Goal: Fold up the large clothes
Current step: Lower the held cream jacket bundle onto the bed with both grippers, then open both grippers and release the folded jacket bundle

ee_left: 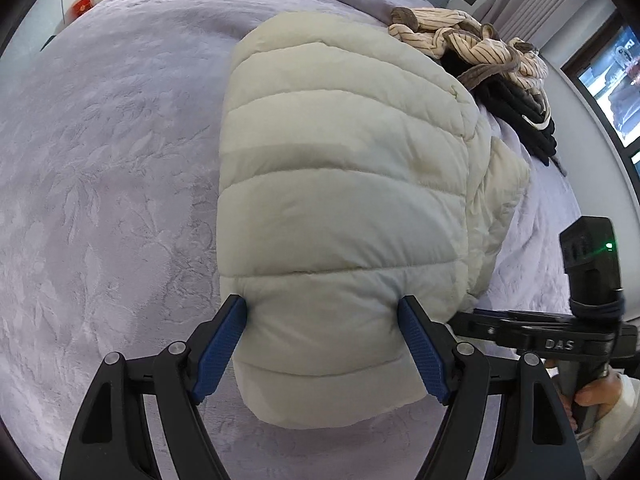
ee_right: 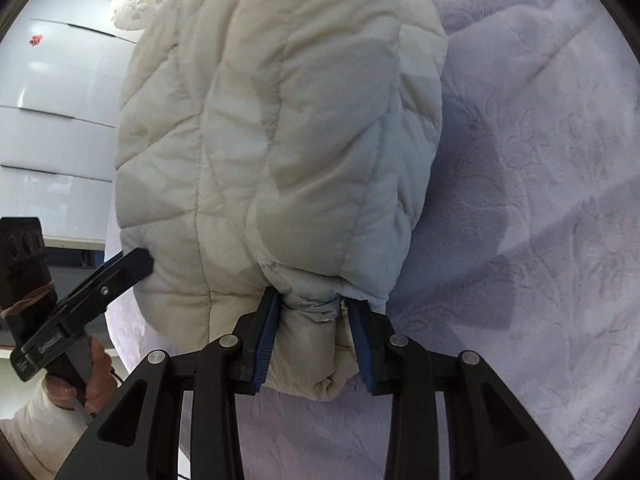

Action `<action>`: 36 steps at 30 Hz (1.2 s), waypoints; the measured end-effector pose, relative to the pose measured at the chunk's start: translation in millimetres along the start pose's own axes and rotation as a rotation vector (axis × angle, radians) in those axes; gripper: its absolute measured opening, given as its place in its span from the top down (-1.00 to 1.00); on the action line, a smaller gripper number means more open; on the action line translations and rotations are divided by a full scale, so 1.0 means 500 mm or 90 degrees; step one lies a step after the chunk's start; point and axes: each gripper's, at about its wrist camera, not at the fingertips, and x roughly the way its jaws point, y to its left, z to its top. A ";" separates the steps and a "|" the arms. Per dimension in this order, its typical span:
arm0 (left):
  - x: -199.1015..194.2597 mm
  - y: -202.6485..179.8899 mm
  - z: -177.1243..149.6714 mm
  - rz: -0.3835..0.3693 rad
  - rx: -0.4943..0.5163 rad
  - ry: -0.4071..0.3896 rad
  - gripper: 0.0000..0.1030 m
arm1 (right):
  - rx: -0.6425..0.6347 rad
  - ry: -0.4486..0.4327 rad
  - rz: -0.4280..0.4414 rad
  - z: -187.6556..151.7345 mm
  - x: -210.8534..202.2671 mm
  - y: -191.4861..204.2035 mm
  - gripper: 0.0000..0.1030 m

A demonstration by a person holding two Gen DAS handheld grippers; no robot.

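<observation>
Nearest the left wrist camera, the left gripper (ee_left: 322, 344) is seen with its two blue pads (ee_left: 218, 350) set wide and pressed into either side of a thick padded fold of one cream quilted puffer jacket (ee_left: 344, 184). The fabric bulges between the pads and is dented where they meet it, so the jacket is held in a wide grip. In the right wrist view, the right gripper (ee_right: 310, 340) is closed to a narrower gap on a bunched edge of the same jacket (ee_right: 272, 128), the fabric being pinched and creased between its two blue pads (ee_right: 265, 344).

The jacket is laid on a lavender bedspread (ee_left: 112, 168) with an embossed leaf pattern and reaches from the grippers toward 12 o'clock in both views. In the left wrist view a second, narrower layer of the jacket is seen along its edge at 3 o'clock.

One pile of other clothes (ee_left: 492, 68) is seen on the bed at 1 o'clock in the left wrist view, with a cream striped garment on top and dark garments beneath. One window (ee_left: 612, 88) is visible at 2 o'clock.

Each gripper is also caught by the other's camera: the right one at 4 o'clock in the left wrist view, the left one at 8 o'clock in the right wrist view, each gripped by one hand (ee_right: 90, 380) in a pale sleeve.
</observation>
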 end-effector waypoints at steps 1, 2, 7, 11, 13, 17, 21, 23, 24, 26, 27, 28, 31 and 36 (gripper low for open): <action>0.001 0.001 0.000 0.001 -0.001 0.000 -0.52 | -0.001 0.000 -0.001 0.008 0.006 0.003 0.24; 0.001 0.002 0.001 0.002 -0.003 0.000 -0.52 | -0.004 0.001 -0.002 0.011 -0.002 0.004 0.24; 0.000 0.000 0.004 0.008 -0.003 -0.001 -0.53 | -0.006 -0.002 -0.011 0.034 -0.020 0.019 0.23; -0.003 0.005 0.006 0.009 -0.004 -0.003 -0.53 | -0.015 -0.019 -0.011 0.042 -0.038 0.045 0.23; -0.003 0.008 0.006 0.009 -0.006 -0.003 -0.53 | -0.020 -0.026 -0.010 0.043 -0.044 0.050 0.23; -0.008 0.008 0.009 0.011 -0.005 -0.005 -0.53 | -0.022 -0.037 -0.018 0.057 -0.073 0.059 0.23; -0.017 0.013 0.012 0.010 -0.003 -0.010 -0.52 | -0.019 -0.089 -0.024 0.079 -0.119 0.069 0.23; -0.018 0.014 0.013 0.010 -0.002 -0.009 -0.52 | -0.019 -0.121 -0.029 0.098 -0.139 0.079 0.23; -0.017 0.014 0.013 0.011 -0.002 -0.009 -0.53 | -0.018 -0.131 -0.026 0.110 -0.140 0.081 0.23; -0.016 0.012 0.013 0.012 -0.002 -0.009 -0.52 | -0.013 -0.144 -0.029 0.135 -0.148 0.085 0.25; -0.016 0.011 0.013 0.014 -0.002 -0.008 -0.52 | -0.008 -0.148 -0.039 0.151 -0.143 0.084 0.37; -0.014 0.009 0.013 0.015 0.000 -0.007 -0.53 | -0.001 -0.148 -0.045 0.164 -0.131 0.080 0.48; -0.007 0.006 0.013 0.019 0.004 -0.004 -0.53 | 0.020 -0.131 -0.079 0.204 -0.084 0.056 0.49; 0.004 -0.006 0.014 0.024 0.017 0.002 -0.53 | 0.083 -0.092 -0.064 0.215 0.017 -0.013 0.50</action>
